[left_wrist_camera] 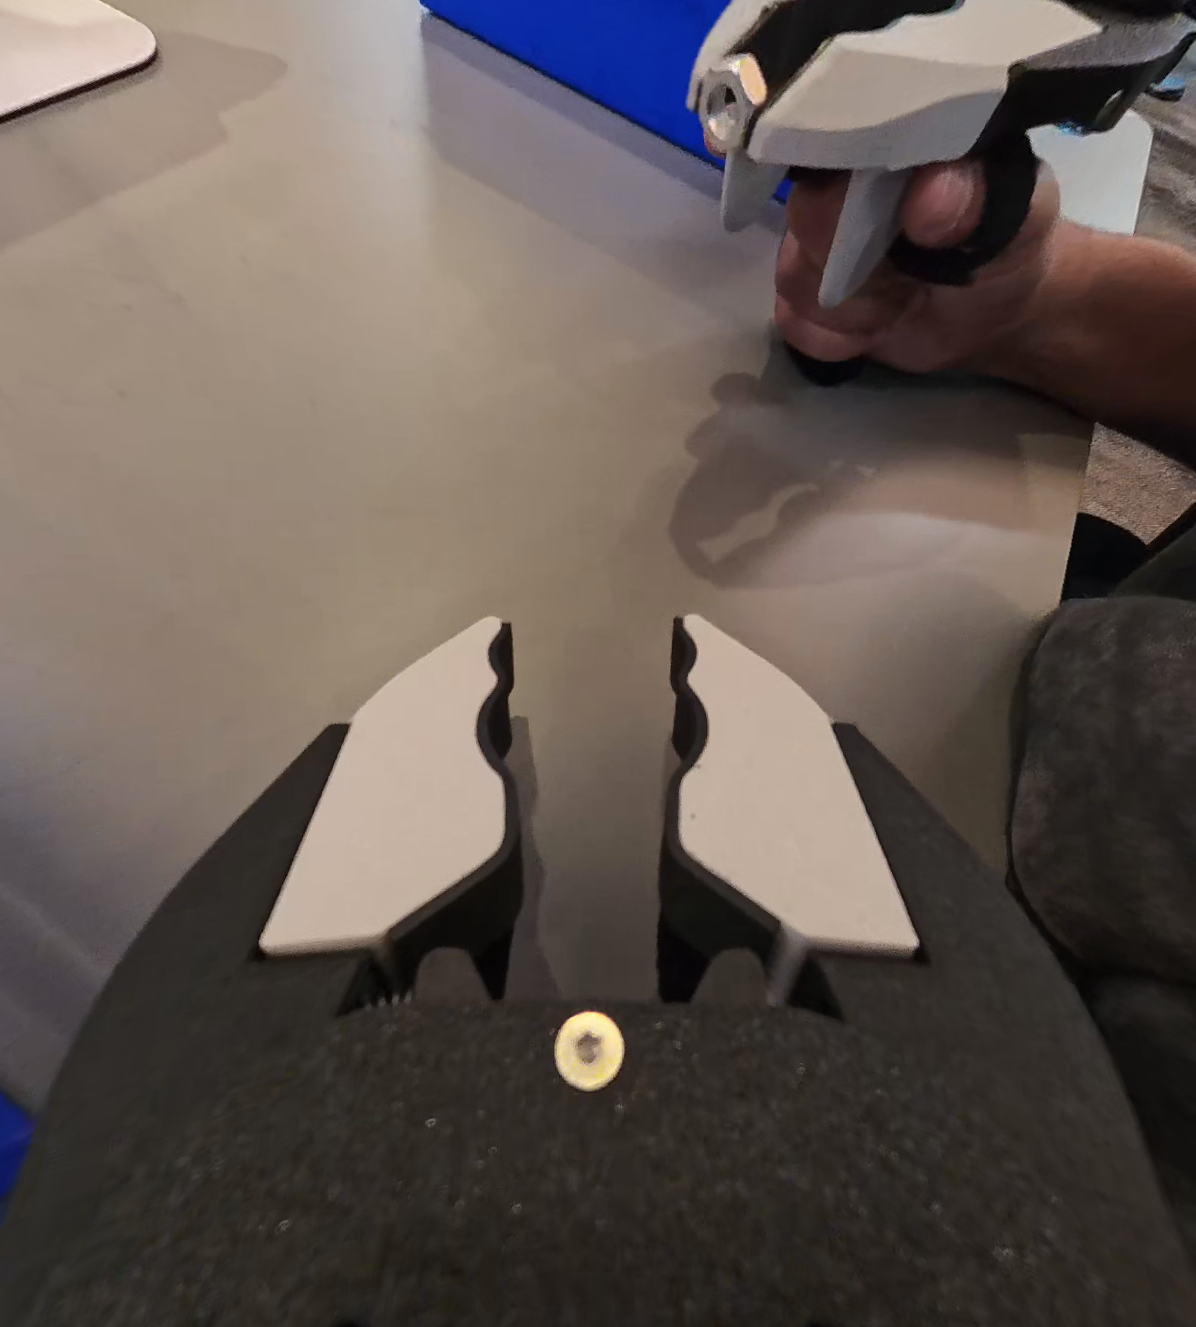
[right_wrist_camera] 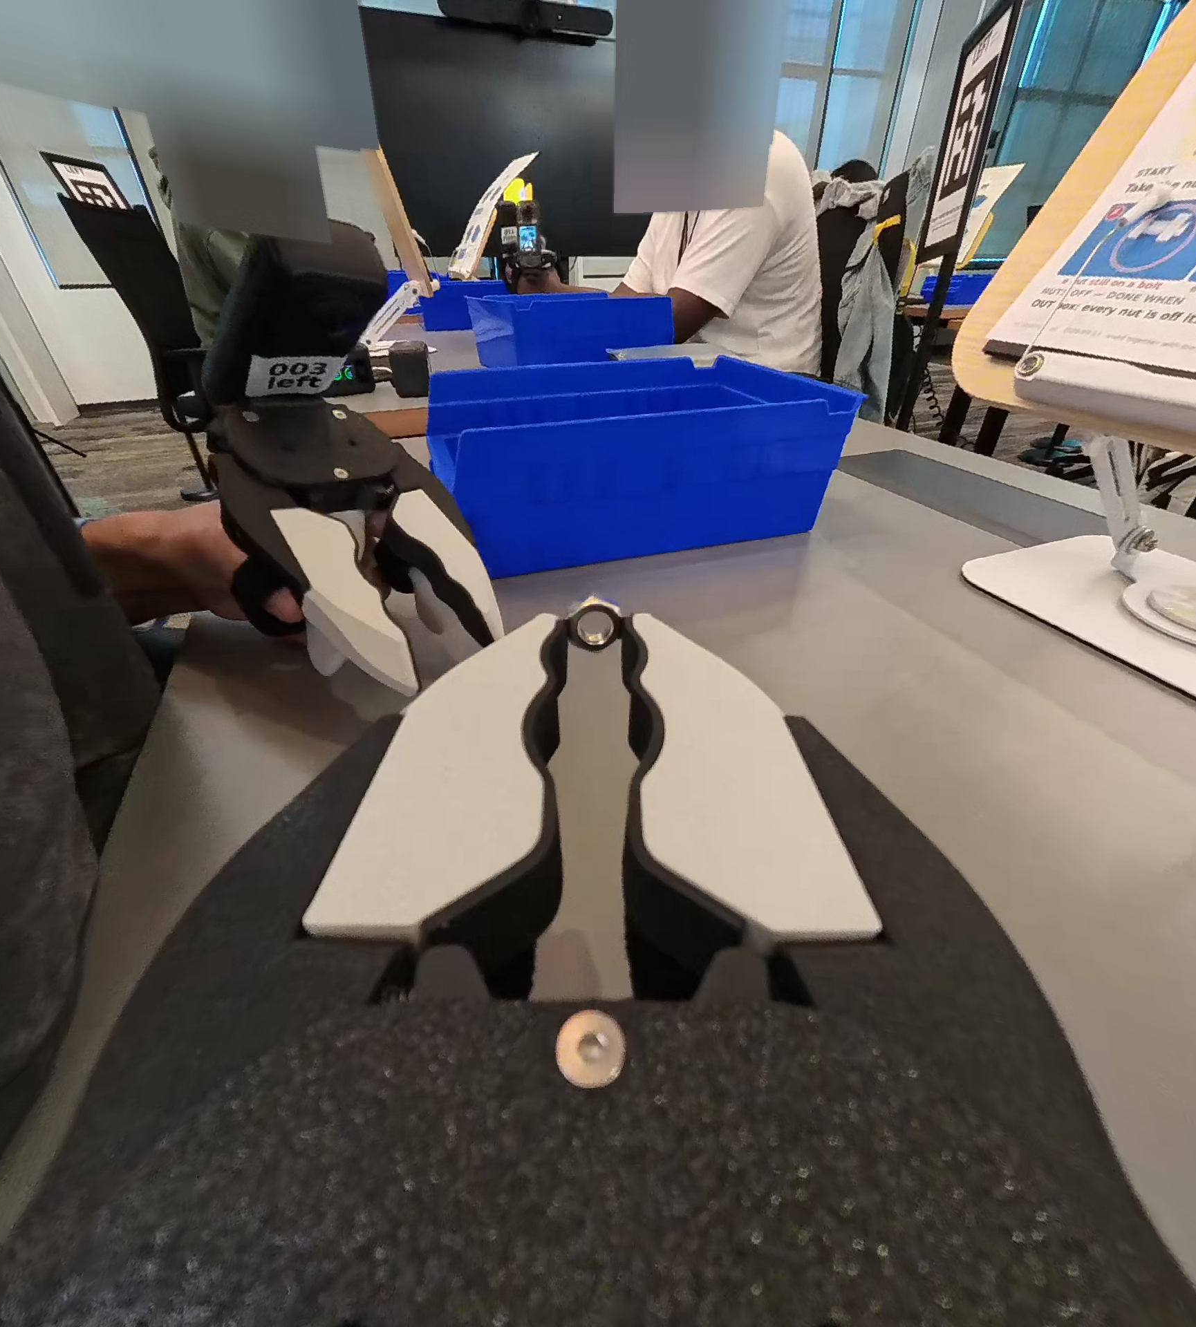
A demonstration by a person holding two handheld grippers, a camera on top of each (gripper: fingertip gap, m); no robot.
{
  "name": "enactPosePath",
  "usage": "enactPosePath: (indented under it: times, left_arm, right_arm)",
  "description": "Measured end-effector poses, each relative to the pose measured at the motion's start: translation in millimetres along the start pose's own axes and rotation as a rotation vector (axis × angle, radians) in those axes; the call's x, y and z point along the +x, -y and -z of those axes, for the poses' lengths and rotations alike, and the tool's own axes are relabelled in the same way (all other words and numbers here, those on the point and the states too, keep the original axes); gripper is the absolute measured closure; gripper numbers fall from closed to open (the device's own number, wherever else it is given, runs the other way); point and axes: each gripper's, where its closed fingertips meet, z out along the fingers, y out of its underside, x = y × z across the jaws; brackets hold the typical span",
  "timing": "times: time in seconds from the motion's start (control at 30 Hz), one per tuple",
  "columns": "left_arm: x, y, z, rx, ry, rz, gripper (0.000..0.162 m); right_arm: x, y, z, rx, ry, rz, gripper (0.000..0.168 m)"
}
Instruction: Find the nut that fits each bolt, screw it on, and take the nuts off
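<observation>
Right wrist view looks along the right tool (right_wrist_camera: 596, 630), whose grey fingers (right_wrist_camera: 717, 775) are clamped on a silver nut (right_wrist_camera: 596, 629) at their very tips, the hole of the nut facing the camera. At 12 o'clock from the nut a blue bin (right_wrist_camera: 642, 459) stands on the grey tabletop (right_wrist_camera: 904, 718); its inside is not visible. At 9 o'clock the left tool (right_wrist_camera: 430, 650) is held by a hand (right_wrist_camera: 186, 567) and points down toward the tabletop, its tips apart. At 2 o'clock a white stand (right_wrist_camera: 1112, 589) carries a slanted board with a printed sheet (right_wrist_camera: 1155, 237). Behind the bin are more blue bins and seated people. In the left wrist view the left tool (left_wrist_camera: 591, 628) hovers over bare tabletop (left_wrist_camera: 293, 431) with its fingers (left_wrist_camera: 401, 811) apart and nothing between them. At 1 o'clock, well away, the right tool (left_wrist_camera: 728, 108) grips the nut (left_wrist_camera: 730, 100), held above the tabletop by a hand (left_wrist_camera: 889, 287) whose heel rests on the surface. A blue bin's edge (left_wrist_camera: 581, 64) shows behind it.
</observation>
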Motion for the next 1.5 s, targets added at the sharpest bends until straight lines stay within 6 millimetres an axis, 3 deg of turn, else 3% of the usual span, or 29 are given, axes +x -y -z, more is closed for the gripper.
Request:
enactPosePath:
  times: [0.1, 0.17, 0.3, 0.37, 0.47, 0.53, 0.67, 0.8, 0.87, 1.17, 1.27, 1.5]
  left_arm:
    - [18, 20, 9, 0.087, -0.136, 0.068, 0.121]
    - [14, 46, 33, 0.155, -0.184, 0.093, 0.121]
    - [-67, 96, 118, 0.191, 0.032, 0.017, 0.121]
    - [-109, 89, 145, 0.014, 0.108, -0.031, 0.121]
    - [-168, 49, 158, -0.372, 0.210, -0.151, 0.124]
    - [-199, 41, 151, -0.501, 0.238, -0.171, 0.124]
    - [-260, 34, 116, -0.592, 0.286, -0.253, 0.124]
    - [-294, 20, 71, -0.564, 0.130, -0.260, 0.125]
    - [-307, 12, 57, -0.588, 0.083, -0.325, 0.126]
    - [-307, -1, 36, -0.717, -0.078, -0.716, 0.131]
    - [-307, 4, 32, -0.708, -0.089, -0.845, 0.132]
    - [-308, 10, 33, -0.739, -0.151, -0.958, 0.138]
  right_arm:
    - [1, 0, 1, 0.005, 0.000, -0.006, 0.154]
    - [2, 1, 1, 0.013, 0.001, -0.020, 0.154]
    - [2, 1, 3, 0.017, 0.006, -0.030, 0.154]
    - [1, 1, 2, 0.013, 0.006, -0.016, 0.154]
    - [-1, 0, 2, 0.002, 0.011, -0.011, 0.154]
    - [-2, -1, 2, -0.008, 0.013, -0.003, 0.154]
    - [-5, -4, 0, -0.030, 0.018, 0.020, 0.154]
    - [-7, -4, 1, -0.031, 0.022, 0.022, 0.154]
    - [-6, -4, 2, -0.027, 0.019, 0.017, 0.154]
    - [-4, -3, 4, -0.020, 0.019, 0.003, 0.154]
    - [-3, -2, 5, -0.013, 0.020, -0.008, 0.154]
    - [4, -2, 6, 0.001, 0.026, -0.044, 0.154]
